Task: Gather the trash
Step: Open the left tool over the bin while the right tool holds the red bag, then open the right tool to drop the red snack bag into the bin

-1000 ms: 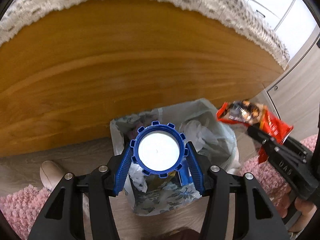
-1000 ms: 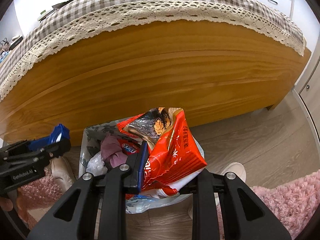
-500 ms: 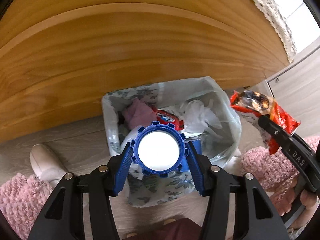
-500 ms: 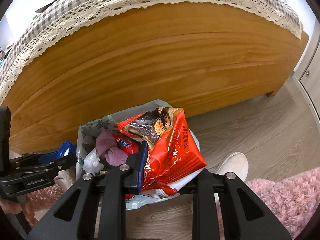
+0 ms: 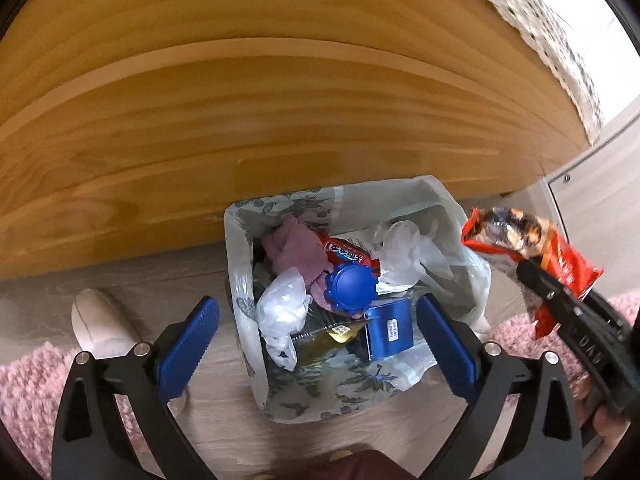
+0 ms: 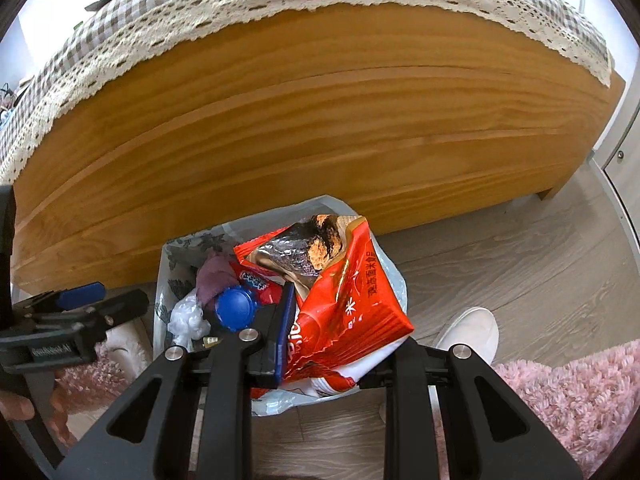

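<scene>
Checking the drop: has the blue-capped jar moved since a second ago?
Yes. The blue-capped jar has left the left gripper, whose jaws have just been opening, and now lies down inside the bin bag, among the trash.

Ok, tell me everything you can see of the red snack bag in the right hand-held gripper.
The red snack bag is a crinkled, glossy foil-lined pouch with white Chinese lettering and a food photo near its torn-open top, where the silver lining shows. It stands roughly upright, mouth up, clamped low down by the right hand-held gripper, whose blue pad presses its left side. It hangs over the lined trash bin, not yet dropped in. In the left wrist view it sits right of the bin.
</scene>
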Motion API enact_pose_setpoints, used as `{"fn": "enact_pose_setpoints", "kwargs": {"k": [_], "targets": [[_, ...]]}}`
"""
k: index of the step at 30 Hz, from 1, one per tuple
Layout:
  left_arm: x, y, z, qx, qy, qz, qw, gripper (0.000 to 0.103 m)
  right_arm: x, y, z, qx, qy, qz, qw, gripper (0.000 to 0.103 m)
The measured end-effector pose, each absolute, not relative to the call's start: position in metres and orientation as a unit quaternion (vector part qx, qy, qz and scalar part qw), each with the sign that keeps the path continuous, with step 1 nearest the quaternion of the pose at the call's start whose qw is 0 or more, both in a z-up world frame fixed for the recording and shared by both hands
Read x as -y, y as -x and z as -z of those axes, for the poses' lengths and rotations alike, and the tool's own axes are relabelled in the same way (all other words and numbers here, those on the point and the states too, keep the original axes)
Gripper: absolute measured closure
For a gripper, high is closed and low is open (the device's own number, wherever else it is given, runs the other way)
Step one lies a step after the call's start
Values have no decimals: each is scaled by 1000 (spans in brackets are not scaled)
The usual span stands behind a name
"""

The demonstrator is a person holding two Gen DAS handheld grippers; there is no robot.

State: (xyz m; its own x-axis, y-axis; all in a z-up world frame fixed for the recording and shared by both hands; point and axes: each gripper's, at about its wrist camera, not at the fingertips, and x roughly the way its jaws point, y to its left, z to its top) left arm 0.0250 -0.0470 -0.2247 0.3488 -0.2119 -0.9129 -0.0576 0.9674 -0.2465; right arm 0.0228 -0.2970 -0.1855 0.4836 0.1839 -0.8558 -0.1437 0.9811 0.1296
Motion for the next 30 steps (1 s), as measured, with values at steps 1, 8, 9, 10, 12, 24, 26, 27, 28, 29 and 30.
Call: {"fn": "enact_pose_setpoints", "kwargs": {"k": [1,8,9,10,12,24,26,27,28,29,30], "targets": [[45,-25,225,-569,124,46,812,8,296,-23,186,-500,-17,-96,860,80],[39,-19,223,-566,127,42,814,8,285,-25,193,-505,1,-100,857,80],[39,-19,223,-564,124,42,815,8,283,-26,195,-507,3,-101,856,80],[39,-18,222,-562,119,41,817,8,282,-27,195,-507,4,-101,856,80],[40,-18,221,-560,112,41,820,8,277,-29,198,-508,8,-102,855,80],[16,-12,226,-560,122,20,819,8,245,-42,217,-528,39,-111,841,80],[14,-10,227,-560,123,18,819,8,242,-43,220,-531,43,-112,839,80],[13,-10,227,-560,124,17,819,8,240,-44,222,-533,46,-112,837,80],[12,-9,227,-559,125,15,820,8,239,-44,223,-534,48,-111,837,80],[11,-9,227,-558,125,12,820,8,239,-44,224,-535,50,-112,836,80],[10,-9,226,-557,125,10,821,8,238,-45,226,-537,52,-113,834,80]]}}
